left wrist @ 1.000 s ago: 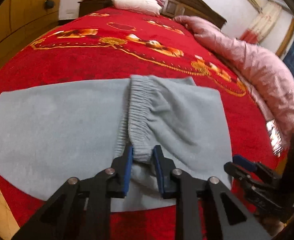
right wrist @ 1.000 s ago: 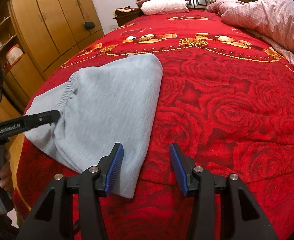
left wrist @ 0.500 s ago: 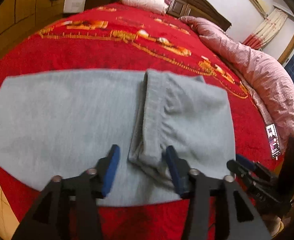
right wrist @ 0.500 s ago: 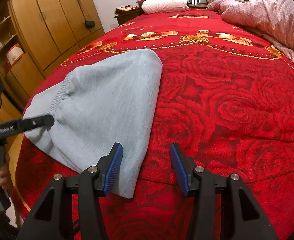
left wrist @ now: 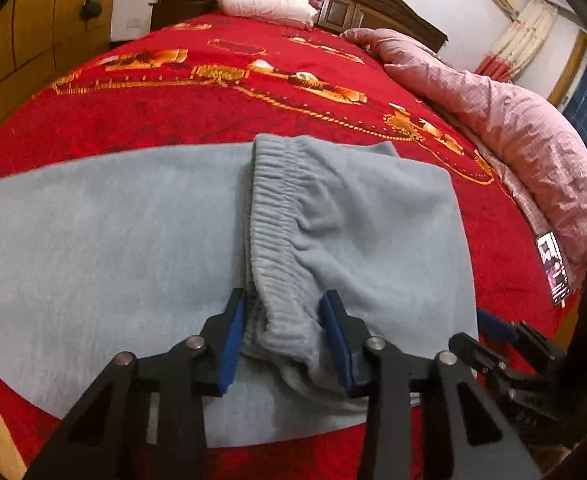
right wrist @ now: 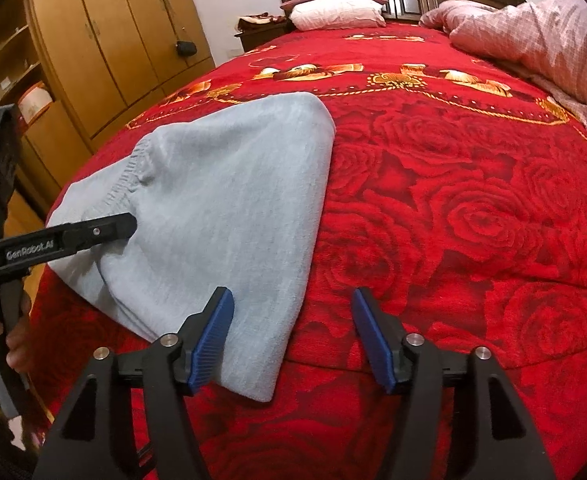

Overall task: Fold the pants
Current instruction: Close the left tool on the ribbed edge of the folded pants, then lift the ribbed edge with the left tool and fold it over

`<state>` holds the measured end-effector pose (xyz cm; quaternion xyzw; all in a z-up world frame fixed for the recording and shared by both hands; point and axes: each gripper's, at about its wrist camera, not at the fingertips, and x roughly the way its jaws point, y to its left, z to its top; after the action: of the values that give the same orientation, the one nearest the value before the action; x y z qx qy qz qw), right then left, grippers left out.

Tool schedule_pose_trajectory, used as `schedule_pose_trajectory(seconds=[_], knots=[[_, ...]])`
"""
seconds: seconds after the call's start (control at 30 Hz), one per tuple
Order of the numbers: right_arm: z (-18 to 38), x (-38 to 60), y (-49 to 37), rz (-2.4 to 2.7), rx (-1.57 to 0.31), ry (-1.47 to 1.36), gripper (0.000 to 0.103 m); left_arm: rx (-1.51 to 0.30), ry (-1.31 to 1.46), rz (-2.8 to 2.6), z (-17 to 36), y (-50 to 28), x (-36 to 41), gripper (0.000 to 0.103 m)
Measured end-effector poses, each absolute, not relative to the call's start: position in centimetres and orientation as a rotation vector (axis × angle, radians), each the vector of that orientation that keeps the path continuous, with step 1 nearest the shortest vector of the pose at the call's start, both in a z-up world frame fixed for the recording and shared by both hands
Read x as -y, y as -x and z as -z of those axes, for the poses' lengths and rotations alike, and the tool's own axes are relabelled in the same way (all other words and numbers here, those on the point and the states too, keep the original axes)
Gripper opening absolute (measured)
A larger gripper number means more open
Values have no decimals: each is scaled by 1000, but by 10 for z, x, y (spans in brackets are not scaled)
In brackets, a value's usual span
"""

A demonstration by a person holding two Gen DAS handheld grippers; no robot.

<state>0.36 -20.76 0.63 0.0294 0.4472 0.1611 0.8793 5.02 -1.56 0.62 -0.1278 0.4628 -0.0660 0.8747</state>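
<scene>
My left gripper (left wrist: 283, 334) straddles the grey pants' (left wrist: 133, 248) waistband (left wrist: 281, 240) at the bed's (left wrist: 213, 100) near edge, jaws apart, unclenched. Only my right view shows the right gripper (right wrist: 291, 338) spread wide, empty, over the pants' corner.

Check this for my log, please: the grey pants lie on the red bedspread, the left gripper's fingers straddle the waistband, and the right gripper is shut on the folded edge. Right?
Not quite. The right gripper is open, its fingers spread with nothing between them, as the right wrist view shows. The rest holds: the grey pants lie on the red bedspread, and the left gripper straddles the waistband.
</scene>
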Motion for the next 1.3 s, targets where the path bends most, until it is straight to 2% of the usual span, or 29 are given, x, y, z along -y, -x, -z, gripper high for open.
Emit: schedule_pose_trajectory(seconds=[0.07, 0.27, 0.37, 0.43, 0.5, 0.57, 0.93, 1.07, 1.3], knots=[[-5, 208, -4, -341, -930, -64, 65, -969, 313, 140, -3, -53, 12, 42], [-3, 207, -5, -356, -921, -70, 73, -941, 275, 157, -3, -61, 22, 56], [-2, 204, -4, -358, -916, -53, 76, -930, 253, 149, -3, -62, 26, 57], [-2, 204, -4, -361, -914, -53, 76, -922, 242, 137, -5, -61, 26, 51], [-2, 205, -5, -363, -913, -59, 77, -910, 245, 127, -8, -58, 26, 37], [-2, 205, -4, -364, -912, -61, 77, -895, 261, 130, -13, -55, 26, 34], [-2, 205, -4, -365, -914, -65, 77, -904, 251, 146, -8, -61, 29, 33], [-4, 205, -4, -362, -919, -65, 77, -885, 260, 163, -18, -56, 29, 29], [-13, 208, -1, -350, -929, -73, 77, -813, 279, 204, -50, -40, 29, 28]])
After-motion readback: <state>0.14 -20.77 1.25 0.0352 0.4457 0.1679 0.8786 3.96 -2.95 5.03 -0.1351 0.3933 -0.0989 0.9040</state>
